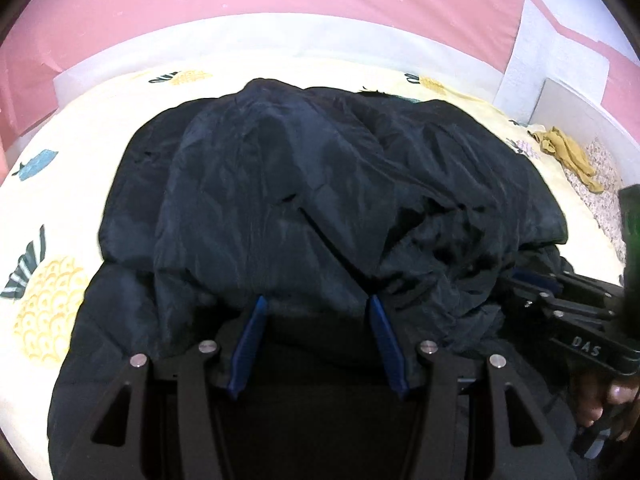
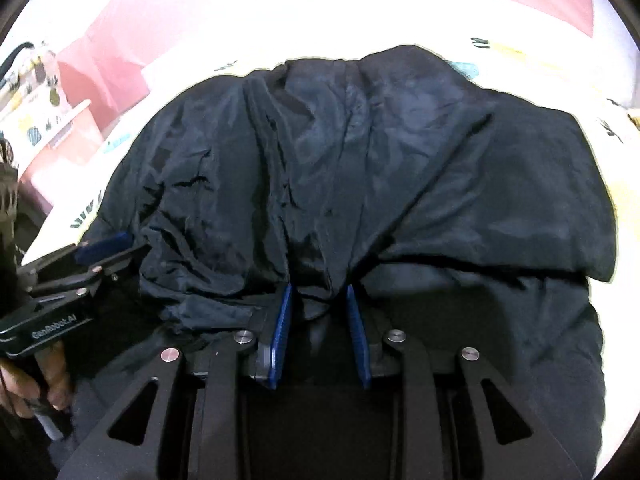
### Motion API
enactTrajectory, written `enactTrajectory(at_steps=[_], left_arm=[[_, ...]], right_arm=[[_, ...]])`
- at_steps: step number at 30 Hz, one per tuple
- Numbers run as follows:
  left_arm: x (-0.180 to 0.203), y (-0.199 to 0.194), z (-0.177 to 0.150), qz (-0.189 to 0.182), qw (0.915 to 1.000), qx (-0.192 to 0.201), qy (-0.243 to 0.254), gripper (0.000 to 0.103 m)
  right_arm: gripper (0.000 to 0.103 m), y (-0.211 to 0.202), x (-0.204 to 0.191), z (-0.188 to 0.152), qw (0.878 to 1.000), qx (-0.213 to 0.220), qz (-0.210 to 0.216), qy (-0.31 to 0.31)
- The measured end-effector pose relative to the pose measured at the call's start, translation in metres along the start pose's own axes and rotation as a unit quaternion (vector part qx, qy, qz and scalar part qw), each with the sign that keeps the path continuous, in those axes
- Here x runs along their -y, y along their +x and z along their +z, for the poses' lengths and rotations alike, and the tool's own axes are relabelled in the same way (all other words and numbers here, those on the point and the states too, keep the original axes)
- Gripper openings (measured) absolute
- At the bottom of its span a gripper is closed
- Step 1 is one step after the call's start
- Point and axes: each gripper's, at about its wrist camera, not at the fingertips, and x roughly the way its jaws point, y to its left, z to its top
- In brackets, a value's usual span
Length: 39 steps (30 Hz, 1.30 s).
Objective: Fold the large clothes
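Observation:
A large dark navy jacket (image 1: 280,184) lies bunched on the pineapple-print bedsheet (image 1: 60,200); it also fills the right wrist view (image 2: 400,160). My left gripper (image 1: 316,304) has its blue pads apart at the jacket's near edge, with fabric lying over the tips. My right gripper (image 2: 320,292) has its blue pads partly closed around a gathered fold of the jacket. Each gripper shows in the other view, the right one at the right edge (image 1: 560,292), the left one at the left edge (image 2: 100,252).
A pink and white wall (image 1: 280,0) runs behind the bed. A yellow-brown cloth (image 1: 568,152) lies at the far right on a speckled blanket (image 1: 600,200). A printed pillow (image 2: 36,92) sits at the far left.

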Motion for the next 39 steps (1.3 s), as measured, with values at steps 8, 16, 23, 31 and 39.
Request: enactTrajectory(at_steps=[8, 16, 23, 31, 39], left_arm=[[0.016, -0.051, -0.033, -0.004, 1.0, 0.006, 0.0, 0.056], [0.029, -0.108, -0.077, -0.023, 0.9994, 0.024, 0.006, 0.056], [0.015, -0.141, -0.118, -0.009, 0.9996, 0.026, -0.002, 0.056], [-0.007, -0.154, -0.145, 0.022, 0.9991, 0.022, -0.028, 0.056], [-0.037, -0.159, -0.145, 0.066, 0.9957, 0.036, -0.056, 0.061]], right_arm=[[0.029, -0.071, -0.015, -0.038, 0.999, 0.041, -0.003, -0.005], [0.036, -0.12, -0.029, -0.083, 0.997, 0.075, -0.022, -0.007], [0.039, -0.149, -0.027, -0.13, 0.996, 0.081, -0.034, 0.007], [0.051, -0.157, 0.002, -0.151, 0.995, 0.074, -0.047, 0.054], [0.052, -0.173, 0.043, -0.16, 0.988, 0.092, -0.076, 0.101]])
